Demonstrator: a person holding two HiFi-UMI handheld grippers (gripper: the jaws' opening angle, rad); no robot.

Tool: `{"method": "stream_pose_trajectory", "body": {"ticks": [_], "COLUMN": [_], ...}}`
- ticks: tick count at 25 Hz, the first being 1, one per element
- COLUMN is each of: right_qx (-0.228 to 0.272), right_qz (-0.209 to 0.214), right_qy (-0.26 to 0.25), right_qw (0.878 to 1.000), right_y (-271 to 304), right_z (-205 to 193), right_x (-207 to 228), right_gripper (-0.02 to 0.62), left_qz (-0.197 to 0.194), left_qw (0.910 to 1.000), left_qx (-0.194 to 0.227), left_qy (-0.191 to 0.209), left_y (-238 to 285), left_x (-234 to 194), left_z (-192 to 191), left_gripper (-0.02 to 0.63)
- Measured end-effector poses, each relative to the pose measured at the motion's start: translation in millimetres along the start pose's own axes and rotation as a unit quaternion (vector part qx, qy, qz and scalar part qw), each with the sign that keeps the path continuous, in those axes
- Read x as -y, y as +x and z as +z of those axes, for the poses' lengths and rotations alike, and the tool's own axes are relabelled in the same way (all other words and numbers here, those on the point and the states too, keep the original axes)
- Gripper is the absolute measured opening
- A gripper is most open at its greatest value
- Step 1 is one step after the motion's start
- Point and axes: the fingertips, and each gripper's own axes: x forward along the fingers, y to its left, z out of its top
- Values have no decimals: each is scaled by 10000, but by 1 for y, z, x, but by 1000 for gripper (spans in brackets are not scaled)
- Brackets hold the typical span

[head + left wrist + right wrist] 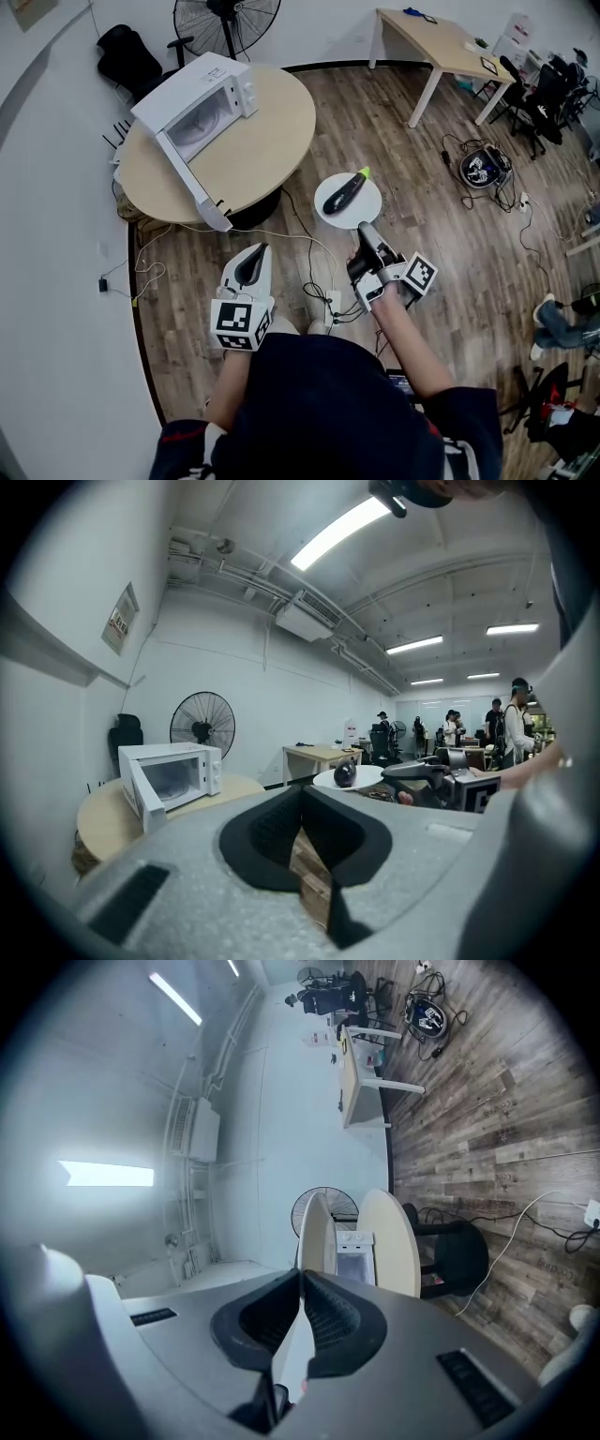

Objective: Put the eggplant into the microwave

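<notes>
I count two tables in the head view. One round tabletop (272, 141) fills the upper left, and one rectangular table (441, 42) stands at the upper right. One fan (228, 19) stands at the top edge behind the round tabletop.

One white microwave (192, 98) sits on the round tabletop, with its door (192, 183) swung wide open toward the lower left.

I see one white plate (364, 208) at frame centre, held out over the wood floor and well apart from the microwave. The one eggplant (342, 193) lies on it, dark, with its green stem toward the upper right.

I have two grippers, each with one marker cube. The right gripper (364, 228) sits just below the plate. Its fingers (333, 1321) are clamped on the plate's near rim, which shows edge-on between them in the right gripper view. The left gripper (257, 251) hangs at lower left of centre. Its fingers (267, 832) are together with nothing between them.

For writing, I find one poster (118, 621) on the wall at the upper left of the left gripper view, and its print is too small to read. I can't make out any brand on the microwave.
</notes>
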Motion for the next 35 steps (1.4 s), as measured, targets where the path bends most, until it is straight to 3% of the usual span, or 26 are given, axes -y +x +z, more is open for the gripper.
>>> {"method": "stream_pose_trajectory", "body": {"ticks": [15, 35], "right_qx": [-4, -94], "right_qz": [-90, -148], "right_qy": [155, 104], "right_qw": [9998, 9998], "right_y": [40, 226], "right_z": [32, 67], "right_x": [26, 36], "right_gripper": [23, 22], "left_qz": [-50, -187], "left_qw": [9999, 9998], "left_qx": [-86, 4], "left_qy": [12, -78], "left_y": [59, 198], "left_x": [-18, -144], "left_z": [-2, 47], "left_gripper": [17, 17]}}
